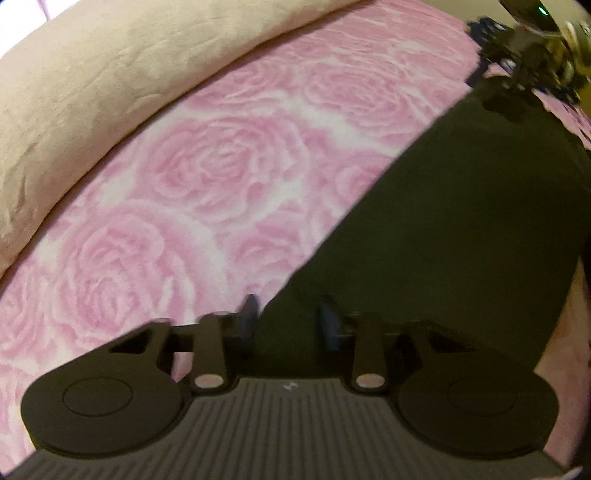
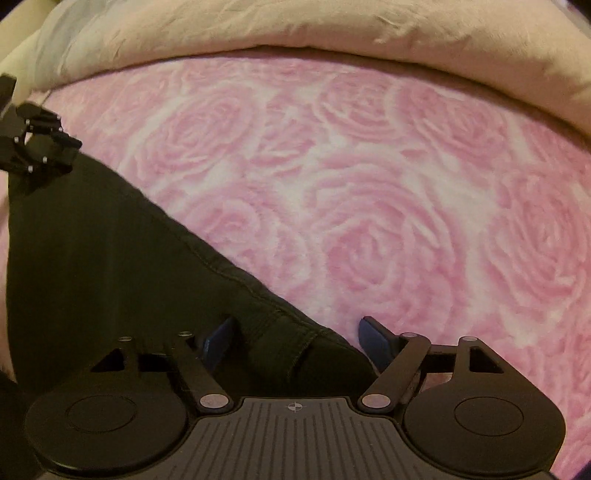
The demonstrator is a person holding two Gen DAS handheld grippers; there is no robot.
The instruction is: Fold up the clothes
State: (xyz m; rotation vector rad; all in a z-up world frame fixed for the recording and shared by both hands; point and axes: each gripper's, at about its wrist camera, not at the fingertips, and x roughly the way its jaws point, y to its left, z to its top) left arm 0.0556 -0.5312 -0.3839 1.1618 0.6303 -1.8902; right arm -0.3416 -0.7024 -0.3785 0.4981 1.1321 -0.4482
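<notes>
The left gripper (image 1: 290,317) hangs over one corner of the flat black cotton garment (image 1: 436,221), which lies spread on a pink rose-patterned fleece blanket (image 1: 207,173). Its blue tips stand a little apart with the dark edge between them; whether they pinch the cloth I cannot tell through the blur. Further right, the right gripper (image 2: 295,339) straddles the stitched hem corner, fingers spread wide and not pressing on it.

The risk, as I judge it, is an uneven lift: if one side bites only the top layer, or catches the plush blanket underneath, the garment would drag or fold crooked. The fleece looks grippy enough to snag a tip.

The blanket covers a bed, and a long beige crinkled pillow (image 2: 332,33) runs along its far edge. The room beyond is dim and barely visible.
</notes>
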